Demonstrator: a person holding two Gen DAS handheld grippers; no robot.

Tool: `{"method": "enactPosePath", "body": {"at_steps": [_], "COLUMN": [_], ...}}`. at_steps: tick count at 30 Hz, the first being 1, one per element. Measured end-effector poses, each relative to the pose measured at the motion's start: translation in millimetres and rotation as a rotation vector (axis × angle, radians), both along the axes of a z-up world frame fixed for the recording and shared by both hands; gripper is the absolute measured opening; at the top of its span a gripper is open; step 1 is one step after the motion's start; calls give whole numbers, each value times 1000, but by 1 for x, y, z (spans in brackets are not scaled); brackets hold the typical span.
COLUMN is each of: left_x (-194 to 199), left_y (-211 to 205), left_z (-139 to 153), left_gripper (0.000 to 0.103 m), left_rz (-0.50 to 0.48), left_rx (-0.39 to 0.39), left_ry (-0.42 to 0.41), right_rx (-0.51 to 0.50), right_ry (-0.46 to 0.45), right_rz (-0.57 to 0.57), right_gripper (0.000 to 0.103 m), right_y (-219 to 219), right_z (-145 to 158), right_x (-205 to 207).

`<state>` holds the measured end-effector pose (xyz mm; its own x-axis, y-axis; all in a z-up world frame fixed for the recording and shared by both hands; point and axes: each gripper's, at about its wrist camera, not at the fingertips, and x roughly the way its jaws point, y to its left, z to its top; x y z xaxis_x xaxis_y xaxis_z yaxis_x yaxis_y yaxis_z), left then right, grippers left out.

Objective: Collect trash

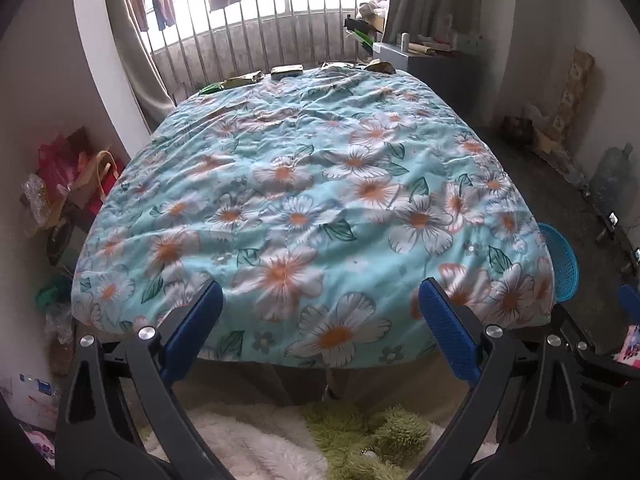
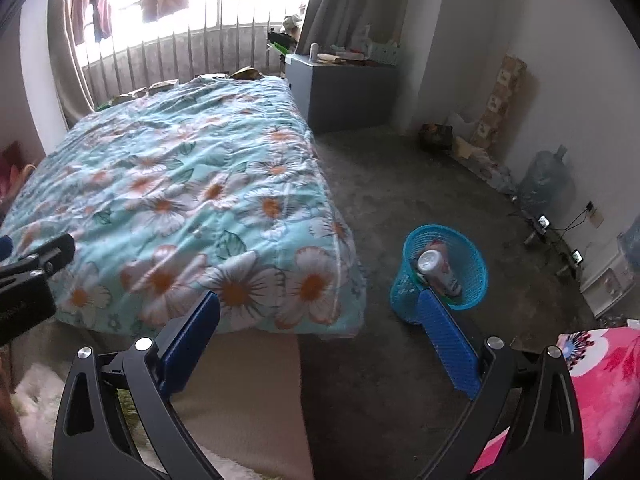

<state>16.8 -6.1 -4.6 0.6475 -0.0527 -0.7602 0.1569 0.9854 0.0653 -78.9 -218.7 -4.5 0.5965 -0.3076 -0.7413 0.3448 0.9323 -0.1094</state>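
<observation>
The quilt (image 1: 320, 200) lies bare across its middle, with packets (image 1: 286, 72) crowding only the far edge by the railing (image 1: 240, 32). Right of the bed, open floor (image 2: 400, 168) surrounds the basket (image 2: 472, 276), whose mouth a can (image 2: 438, 270) partly fills.

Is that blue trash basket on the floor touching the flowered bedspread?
Apart. In the right wrist view a strip of bare grey floor shows between the blue basket and the hanging corner of the flowered bedspread. The left wrist view hides this gap.
</observation>
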Motion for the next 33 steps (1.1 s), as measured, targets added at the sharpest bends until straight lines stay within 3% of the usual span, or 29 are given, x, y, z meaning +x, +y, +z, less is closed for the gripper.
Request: {"method": "enactPosePath", "body": {"at_steps": [5,14,33], "left_x": [-2,-3,-4], "left_y": [-11,-18,-23], "left_z": [-1,-1,-6], "left_gripper": [94,94,94], "left_rz": [-24,-30,-54], "left_rx": [43,70,102], "left_ry": [-6,-9,15], "right_rx": [-46,-37,-1], "right_ry": [8,5,19], "right_rz": [-28,-86,-65], "right_gripper": [96,96,96], "right_y": [-13,-37,-37], "right_z": [-1,-2,-10], "right_x": [-5,-14,-11]}}
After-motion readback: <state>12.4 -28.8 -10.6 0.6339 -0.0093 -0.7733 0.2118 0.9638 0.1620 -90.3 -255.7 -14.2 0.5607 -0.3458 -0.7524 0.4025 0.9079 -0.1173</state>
